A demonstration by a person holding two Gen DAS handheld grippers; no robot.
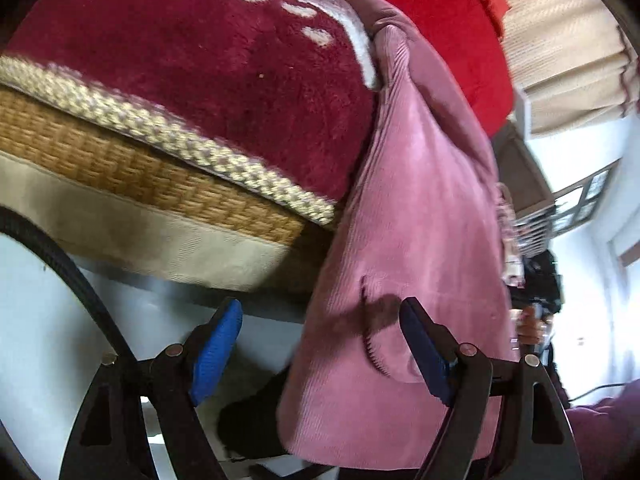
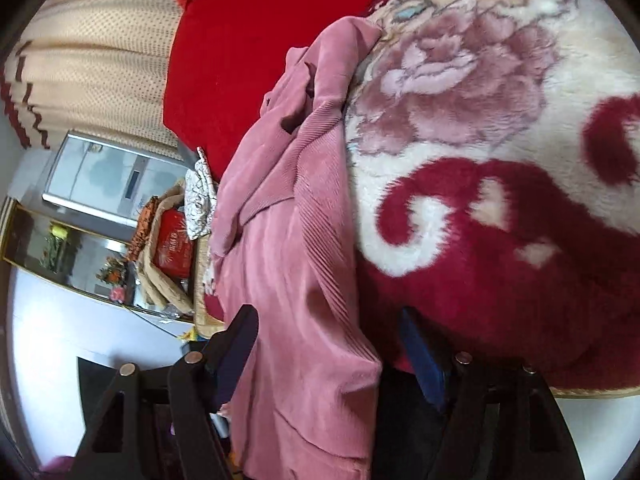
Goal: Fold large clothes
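A pink corduroy garment (image 1: 416, 216) hangs over the edge of a bed covered by a dark red and cream floral blanket (image 1: 224, 80). In the left wrist view my left gripper (image 1: 320, 344) is open, its blue pads (image 1: 216, 352) standing wide on either side of the garment's hanging lower part. In the right wrist view the same garment (image 2: 296, 264) drapes down from the blanket (image 2: 500, 200). My right gripper (image 2: 328, 344) is open, with the cloth between its spread fingers.
A woven mat (image 1: 120, 160) and mattress edge lie under the blanket. A bright red cover (image 2: 248, 48) lies further up the bed. Beige curtains (image 2: 92, 60), a window (image 1: 580, 204), a cluttered mirrored cabinet (image 2: 80, 248) and pale floor (image 1: 48, 320) surround the bed.
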